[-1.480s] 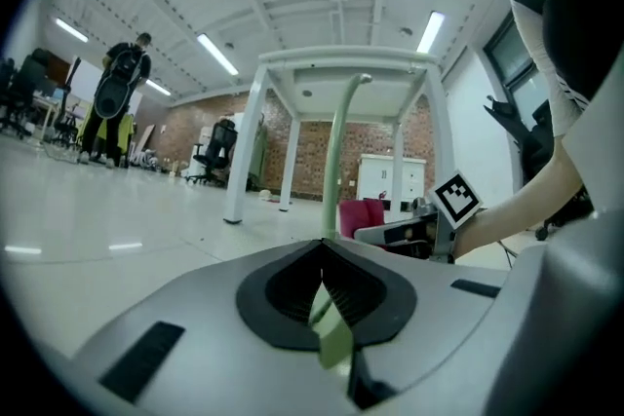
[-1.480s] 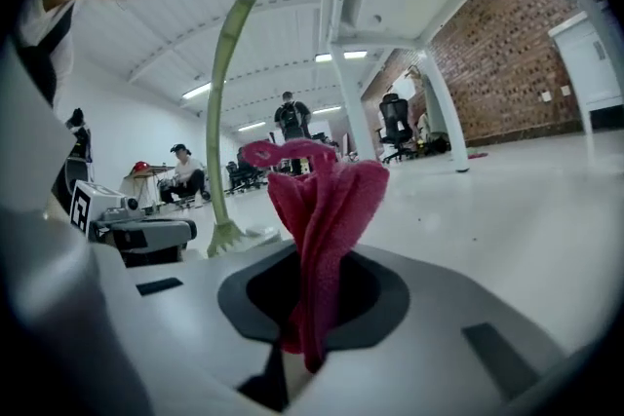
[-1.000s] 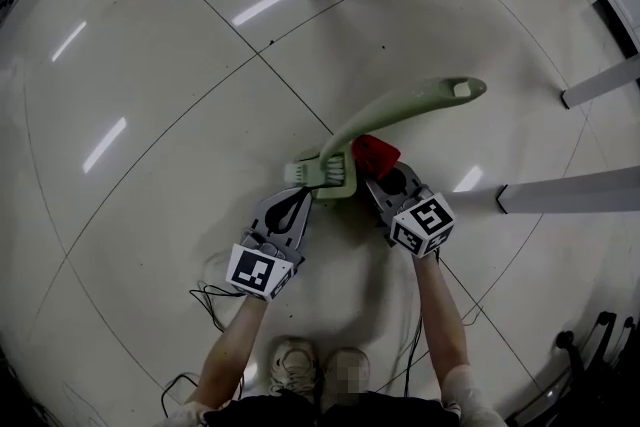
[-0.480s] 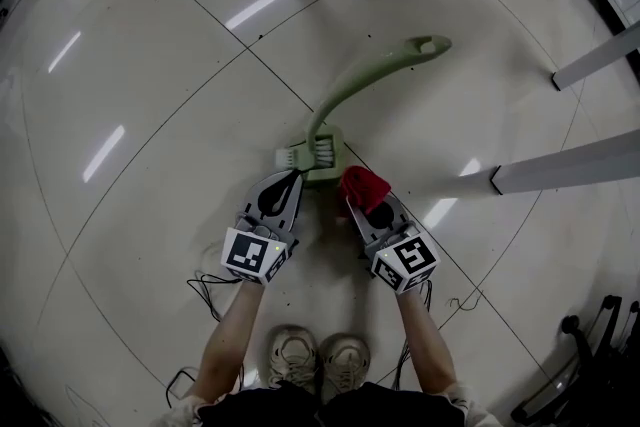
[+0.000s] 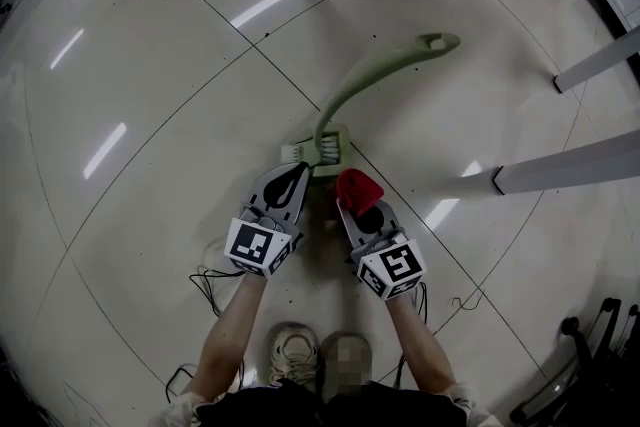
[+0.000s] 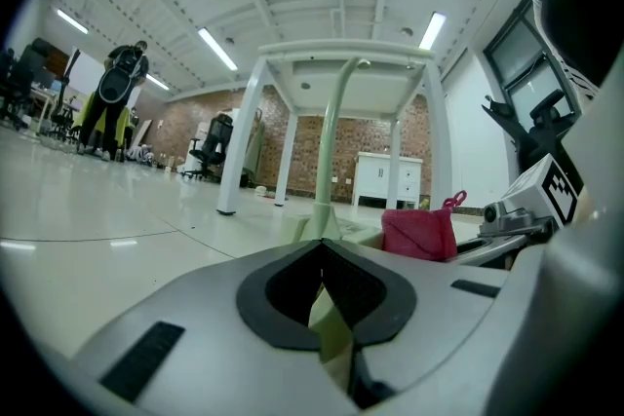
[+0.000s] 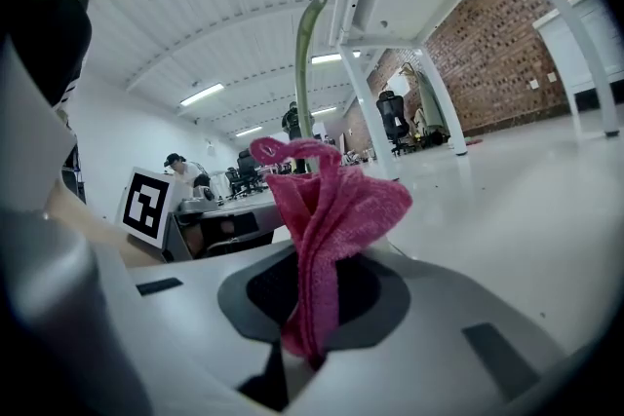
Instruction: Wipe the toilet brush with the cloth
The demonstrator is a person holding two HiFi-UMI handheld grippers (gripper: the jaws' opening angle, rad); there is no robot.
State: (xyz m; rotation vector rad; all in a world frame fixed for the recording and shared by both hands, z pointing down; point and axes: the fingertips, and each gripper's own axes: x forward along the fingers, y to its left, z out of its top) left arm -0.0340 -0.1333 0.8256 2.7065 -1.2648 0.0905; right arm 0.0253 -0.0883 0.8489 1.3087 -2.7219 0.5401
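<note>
Only overhead, toilet brush (image 5: 372,71) full-length; up close, cloth (image 7: 327,209) inside right claw (image 7: 310,307).

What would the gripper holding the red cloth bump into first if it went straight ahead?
Probably the pale green plastic toilet brush: the right gripper, shut on the red cloth, points at its head, though depth is unclear.

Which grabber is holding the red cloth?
The right gripper, with the cloth pinched in its jaws; the left gripper grips the green toilet brush instead.
</note>
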